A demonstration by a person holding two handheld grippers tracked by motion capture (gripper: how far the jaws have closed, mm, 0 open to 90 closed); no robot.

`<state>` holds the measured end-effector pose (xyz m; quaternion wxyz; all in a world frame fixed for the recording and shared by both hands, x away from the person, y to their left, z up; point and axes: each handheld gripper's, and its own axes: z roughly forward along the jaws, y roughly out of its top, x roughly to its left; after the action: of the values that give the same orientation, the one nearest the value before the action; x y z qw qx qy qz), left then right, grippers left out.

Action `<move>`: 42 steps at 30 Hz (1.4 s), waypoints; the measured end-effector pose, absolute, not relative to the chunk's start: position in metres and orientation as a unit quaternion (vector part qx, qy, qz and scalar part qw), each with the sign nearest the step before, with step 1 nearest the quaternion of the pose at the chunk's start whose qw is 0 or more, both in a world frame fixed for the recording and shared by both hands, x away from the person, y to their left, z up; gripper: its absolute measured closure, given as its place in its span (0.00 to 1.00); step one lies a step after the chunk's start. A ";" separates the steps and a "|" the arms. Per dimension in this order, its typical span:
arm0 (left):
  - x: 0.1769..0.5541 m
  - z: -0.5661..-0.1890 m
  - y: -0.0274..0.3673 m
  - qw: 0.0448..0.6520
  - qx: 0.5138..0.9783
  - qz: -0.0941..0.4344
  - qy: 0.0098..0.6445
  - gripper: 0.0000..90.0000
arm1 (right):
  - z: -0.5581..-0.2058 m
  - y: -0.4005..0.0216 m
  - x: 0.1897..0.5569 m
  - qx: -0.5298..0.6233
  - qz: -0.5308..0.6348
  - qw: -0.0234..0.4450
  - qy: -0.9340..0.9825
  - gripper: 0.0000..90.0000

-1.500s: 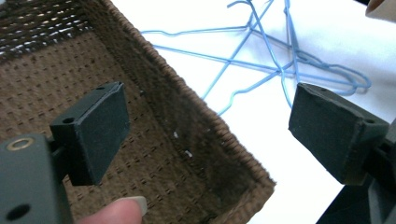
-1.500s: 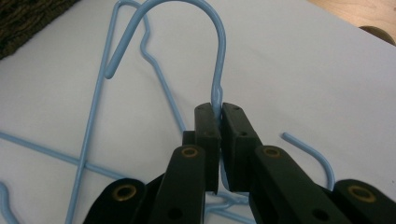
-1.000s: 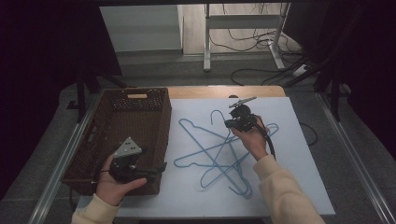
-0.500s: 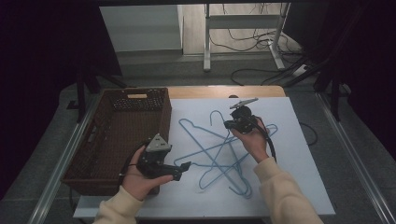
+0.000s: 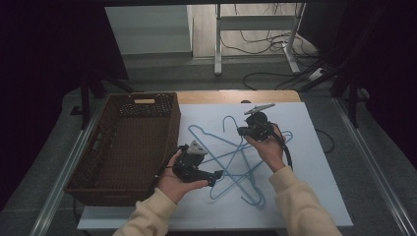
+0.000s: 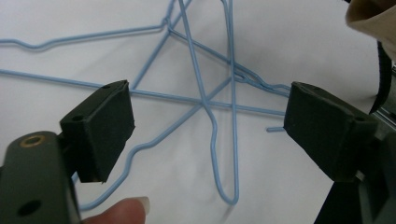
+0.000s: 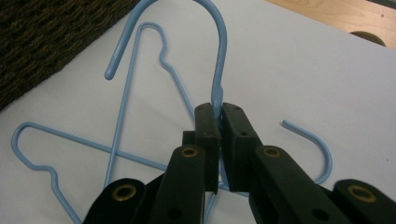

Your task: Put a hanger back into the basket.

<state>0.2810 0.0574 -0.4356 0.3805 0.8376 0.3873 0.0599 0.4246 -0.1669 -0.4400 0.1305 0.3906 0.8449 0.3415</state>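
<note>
Basket [image 5: 128,142] holds nothing visible; blue hangers [image 5: 231,157] lie beside it.

wicker basket [image 5: 129,142] walls off the table's left side, tangled blue wire hangers [image 5: 231,160] cover the centre of the white board [image 5: 314,167], bare board right of the hangers, near-edge strip open

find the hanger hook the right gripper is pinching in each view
High view: hook at upper centre, just left of the right gripper.
Left gripper view: cannot pick it out among the blue wires.
Right gripper view: top centre, rising from the shut jaws.
Shared landmark: the white table sheet.
</note>
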 end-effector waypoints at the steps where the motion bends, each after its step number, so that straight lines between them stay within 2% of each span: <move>1: 0.283 -0.438 0.055 0.379 0.839 0.057 0.387 0.20 | -0.440 -0.167 0.424 0.392 0.342 0.130 0.844 0.95; 12: 0.310 -0.475 0.029 0.364 0.837 0.020 0.408 0.35 | -0.440 -0.167 0.422 0.390 0.342 0.128 0.846 0.95; 14: 0.313 -0.481 0.026 0.362 0.838 0.013 0.409 0.40 | -0.439 -0.167 0.422 0.391 0.342 0.127 0.845 0.95; 15: 0.315 -0.484 0.025 0.363 0.837 0.008 0.409 0.48 | -0.439 -0.168 0.421 0.389 0.344 0.128 0.845 0.95; 16: 0.317 -0.486 0.024 0.363 0.837 0.001 0.410 0.48 | -0.439 -0.168 0.421 0.389 0.344 0.128 0.845 0.95; 17: 0.319 -0.489 0.023 0.365 0.835 -0.004 0.412 0.57 | -0.438 -0.168 0.420 0.391 0.345 0.127 0.844 0.95; 19: 0.321 -0.493 0.022 0.362 0.836 -0.010 0.412 0.61 | -0.438 -0.168 0.420 0.391 0.346 0.126 0.844 0.95; 21: 0.324 -0.497 0.021 0.364 0.834 -0.017 0.414 0.69 | -0.437 -0.169 0.420 0.389 0.348 0.128 0.843 0.95; 22: 0.325 -0.499 0.021 0.364 0.835 -0.024 0.412 0.77 | -0.436 -0.170 0.420 0.389 0.351 0.125 0.842 0.95; 24: 0.325 -0.499 0.020 0.367 0.833 -0.028 0.414 0.81 | -0.436 -0.170 0.419 0.391 0.351 0.124 0.842 0.95; 25: 0.326 -0.500 0.020 0.368 0.833 -0.031 0.412 0.88 | -0.435 -0.171 0.419 0.391 0.352 0.123 0.841 0.95; 26: 0.326 -0.500 0.020 0.370 0.832 -0.032 0.412 0.91 | -0.435 -0.171 0.418 0.391 0.352 0.123 0.841 0.95; 32: 0.328 -0.499 0.024 0.384 0.822 -0.043 0.419 0.95 | -0.431 -0.174 0.417 0.394 0.353 0.120 0.840 0.94; 33: 0.328 -0.498 0.025 0.391 0.817 -0.045 0.421 0.95 | -0.430 -0.176 0.417 0.393 0.354 0.120 0.840 0.93; 34: 0.328 -0.496 0.026 0.399 0.813 -0.046 0.422 0.96 | -0.429 -0.178 0.417 0.394 0.356 0.119 0.839 0.86; 36: 0.327 -0.492 0.029 0.411 0.806 -0.045 0.424 0.96 | -0.427 -0.182 0.416 0.393 0.363 0.121 0.836 0.72; 37: 0.327 -0.488 0.031 0.423 0.800 -0.047 0.424 0.96 | -0.424 -0.188 0.414 0.393 0.377 0.128 0.829 0.60; 38: 0.327 -0.488 0.031 0.423 0.800 -0.047 0.424 0.96 | -0.424 -0.188 0.414 0.393 0.377 0.128 0.829 0.60; 39: 0.327 -0.485 0.034 0.438 0.789 -0.052 0.428 0.96 | -0.421 -0.194 0.411 0.396 0.391 0.135 0.820 0.52; 42: 0.327 -0.479 0.038 0.457 0.777 -0.056 0.428 0.96 | -0.416 -0.206 0.405 0.404 0.413 0.145 0.803 0.46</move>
<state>0.3268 0.0380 -0.4790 0.4572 0.7774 0.4283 -0.0562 0.4045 -0.2064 -0.4159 0.1449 0.4044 0.8029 0.4134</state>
